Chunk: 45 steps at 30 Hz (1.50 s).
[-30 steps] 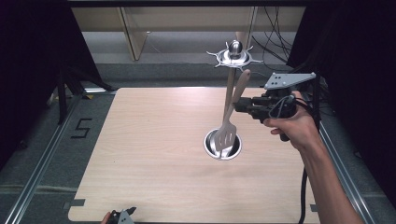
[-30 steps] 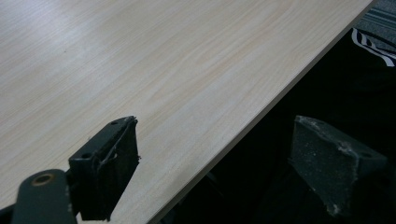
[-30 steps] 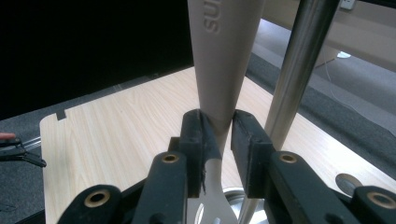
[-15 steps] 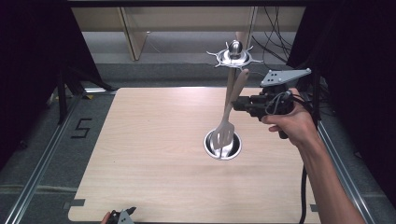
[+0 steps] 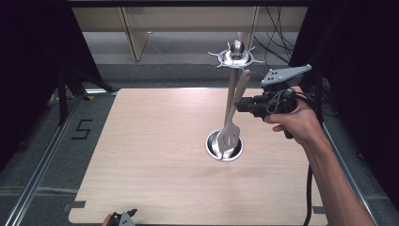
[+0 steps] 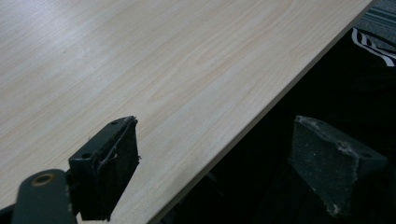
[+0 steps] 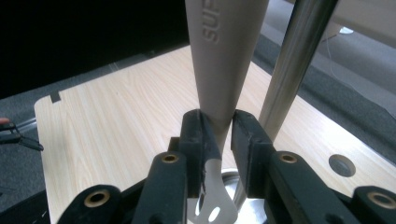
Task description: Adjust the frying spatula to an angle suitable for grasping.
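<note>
My right claw [image 7: 217, 133] is clenched on the slotted spatula's [image 5: 230, 134] handle, its long axis near upright, blade low over the rack's round base [image 5: 210, 145], just beside the steel pole [image 5: 231, 92]. The hook ring [image 5: 236, 57] lies straight above. My left claw [image 6: 210, 163] hangs released at the table's [image 5: 141, 141] near edge.

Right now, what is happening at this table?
A person's right gripper is shut on the handle of a slotted spatula, held nearly upright beside the metal pole of a utensil stand. The spatula's blade hangs just over the stand's round base in the high view. The left gripper waits open at the near edge of the table.
</note>
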Motion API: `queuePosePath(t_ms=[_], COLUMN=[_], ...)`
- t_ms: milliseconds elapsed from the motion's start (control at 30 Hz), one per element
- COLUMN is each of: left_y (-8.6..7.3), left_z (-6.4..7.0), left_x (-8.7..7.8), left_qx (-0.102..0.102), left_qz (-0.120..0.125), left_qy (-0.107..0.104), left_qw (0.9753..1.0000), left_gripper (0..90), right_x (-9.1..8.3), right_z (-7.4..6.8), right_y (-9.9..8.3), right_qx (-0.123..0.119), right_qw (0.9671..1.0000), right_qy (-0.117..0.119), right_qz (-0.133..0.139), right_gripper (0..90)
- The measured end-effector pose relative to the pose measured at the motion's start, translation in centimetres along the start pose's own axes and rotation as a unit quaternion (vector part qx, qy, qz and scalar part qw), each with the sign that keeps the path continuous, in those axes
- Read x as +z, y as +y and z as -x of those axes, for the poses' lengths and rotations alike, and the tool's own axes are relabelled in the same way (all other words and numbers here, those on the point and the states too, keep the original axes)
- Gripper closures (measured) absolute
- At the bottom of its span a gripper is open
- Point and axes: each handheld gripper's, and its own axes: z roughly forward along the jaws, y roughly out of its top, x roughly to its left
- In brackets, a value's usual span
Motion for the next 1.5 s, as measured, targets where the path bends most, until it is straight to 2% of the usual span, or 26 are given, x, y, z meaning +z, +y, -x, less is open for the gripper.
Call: queuePosePath(t_ms=[67,100,133,167,200,233,267,367,433,500,567,633,733,800,867,933,1033,1067,1100,1167,1267,1300,1333,1367,1433,1500], left_y=[0.1,0.0,0.0,0.0,0.0,0.0,0.0,0.0,-0.1,-0.1,0.0,0.0,-0.1,0.0,0.0,0.0,0.0,0.0,0.0,0.0,0.0,0.0,0.0,0.0,0.0,0.0], left_z=[-0.4,-0.2,-0.2,0.0,-0.1,-0.1,-0.2,-0.2,0.2,0.2,-0.1,0.0,0.2,-0.1,0.0,0.0,0.0,0.0,0.0,0.0,-0.1,0.1,0.2,0.0,0.0,0.0], left_x=[-0.2,0.0,-0.1,0.0,0.0,-0.1,-0.1,-0.1,0.1,0.1,-0.1,-0.1,0.1,-0.1,0.0,0.0,0.0,0.0,0.0,0.0,0.0,0.1,0.0,0.0,0.0,0.0], left_qx=[0.029,0.013,0.013,0.001,0.006,0.008,0.011,0.011,-0.013,-0.011,0.006,0.002,-0.010,0.007,0.002,0.005,0.005,0.002,0.003,0.004,0.007,-0.006,-0.011,0.005,0.002,0.005], left_qz=[-0.018,-0.004,-0.007,-0.002,-0.003,-0.006,-0.007,-0.007,0.007,0.006,-0.004,0.000,0.005,-0.004,-0.001,-0.001,-0.001,0.000,-0.001,-0.001,-0.004,-0.005,-0.003,0.000,-0.001,-0.002], left_qy=[-0.006,-0.006,-0.004,-0.001,0.001,0.001,0.000,0.000,-0.001,0.000,0.002,0.000,-0.001,0.002,-0.002,-0.002,-0.002,-0.001,-0.001,-0.002,-0.001,0.003,-0.003,-0.004,-0.001,-0.002], left_qw=[0.9994,0.9999,0.9999,1.0000,1.0000,1.0000,0.9999,0.9999,0.9999,0.9999,1.0000,1.0000,0.9999,1.0000,1.0000,1.0000,1.0000,1.0000,1.0000,1.0000,1.0000,1.0000,0.9999,1.0000,1.0000,1.0000], left_gripper=[14.8,14.8,14.9,14.8,14.8,14.8,14.8,14.8,14.8,14.8,14.8,14.8,14.8,14.8,14.8,14.8,14.8,14.8,14.8,14.9,14.8,14.8,14.8,14.8,14.8,14.8], right_x=[0.0,0.0,0.0,0.0,0.1,0.1,0.1,0.3,0.3,0.5,0.4,0.4,0.4,0.4,0.4,0.2,0.2,0.0,0.0,0.0,-0.5,-0.6,-0.8,-0.9,-1.2,-1.5], right_z=[0.1,0.0,0.1,0.1,0.0,0.1,0.0,0.0,0.1,0.2,0.2,0.2,0.3,0.4,0.3,0.2,-0.2,0.0,-0.1,-0.2,-0.3,-0.2,-0.2,-0.3,-0.3,-0.5], right_y=[0.2,0.2,0.3,0.4,0.4,0.4,0.5,0.5,0.6,0.6,0.6,0.5,0.3,0.0,-0.1,-0.1,-0.4,-0.5,-0.7,-0.9,-1.1,-1.1,-1.1,-1.2,-1.4,-1.7], right_qx=[-0.001,0.003,-0.001,-0.004,0.001,-0.004,0.002,0.006,0.001,-0.002,-0.001,0.004,0.010,0.013,0.009,0.010,0.002,-0.004,0.001,-0.002,0.006,-0.001,0.005,0.009,0.014,0.008], right_qw=[0.9999,0.9999,0.9999,0.9999,0.9999,0.9999,0.9999,0.9997,0.9998,0.9999,0.9998,0.9998,0.9999,0.9999,0.9999,0.9999,0.9998,0.9999,0.9999,0.9994,0.9993,0.9987,0.9992,0.9989,0.9986,0.9978], right_qy=[0.006,0.003,0.002,-0.001,-0.004,-0.005,0.000,0.002,-0.003,-0.004,-0.001,0.000,-0.003,0.000,-0.005,-0.004,-0.017,-0.013,-0.010,-0.019,-0.018,-0.027,-0.017,-0.020,-0.015,-0.014], right_qz=[-0.010,-0.010,-0.010,-0.012,-0.009,-0.009,-0.017,-0.022,-0.020,-0.012,-0.019,-0.017,-0.009,-0.001,0.006,-0.001,0.009,0.009,0.012,0.028,0.031,0.042,0.035,0.040,0.048,0.064], right_gripper=[75.4,75.4,75.4,75.4,75.4,75.4,75.4,75.4,75.4,75.4,75.3,75.3,75.0,74.9,74.9,74.8,74.7,74.6,74.3,71.3,69.2,68.5,68.0,66.2,60.5,60.0])
